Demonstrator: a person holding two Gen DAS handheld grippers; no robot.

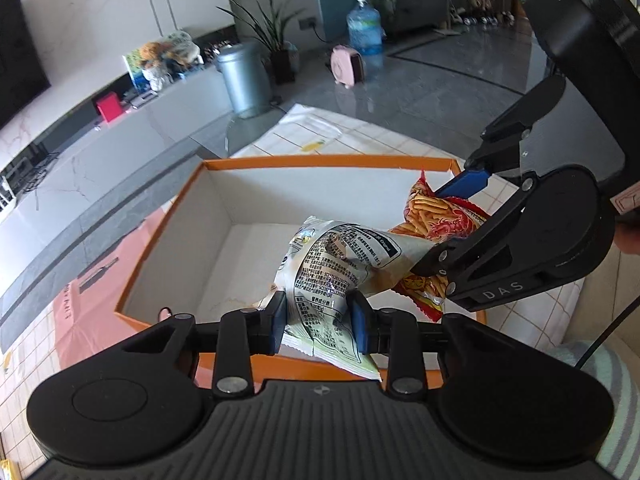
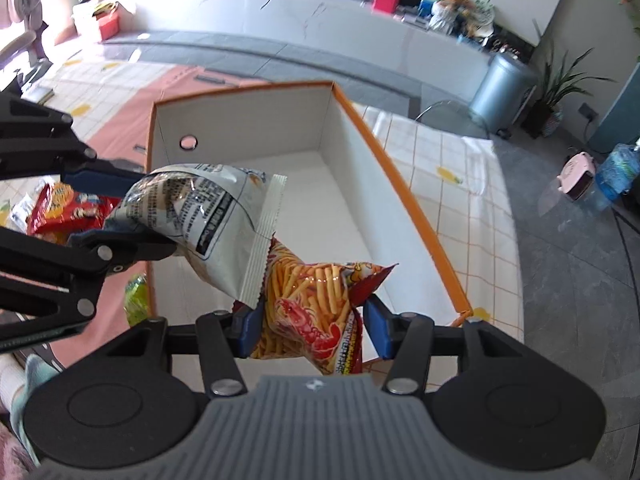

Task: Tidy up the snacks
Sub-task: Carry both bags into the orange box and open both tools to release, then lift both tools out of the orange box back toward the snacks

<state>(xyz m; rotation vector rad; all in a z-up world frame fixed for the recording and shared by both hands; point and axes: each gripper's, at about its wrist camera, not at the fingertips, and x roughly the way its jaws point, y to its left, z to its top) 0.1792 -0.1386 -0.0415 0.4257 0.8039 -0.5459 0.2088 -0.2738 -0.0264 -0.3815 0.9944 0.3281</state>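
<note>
My left gripper [image 1: 320,320] is shut on a silver snack bag [image 1: 336,264] with black print, held over the near rim of an orange-edged white box [image 1: 224,208]. In the right wrist view the silver snack bag [image 2: 208,216] hangs from the left gripper [image 2: 132,212] at the left. My right gripper [image 2: 312,328] is shut on a red bag of shrimp sticks [image 2: 316,304], also over the box [image 2: 352,152]. From the left wrist view the red bag [image 1: 440,216] sits between the right gripper's [image 1: 436,224] blue pads, just right of the silver one. The box's white floor shows bare.
More snack packs lie on the pink cloth left of the box: a red pack [image 2: 68,212] and a green one [image 2: 136,296]. A checked tablecloth [image 2: 460,184] covers the table's far side. A grey bin [image 2: 500,88] and a water jug [image 1: 364,28] stand on the floor beyond.
</note>
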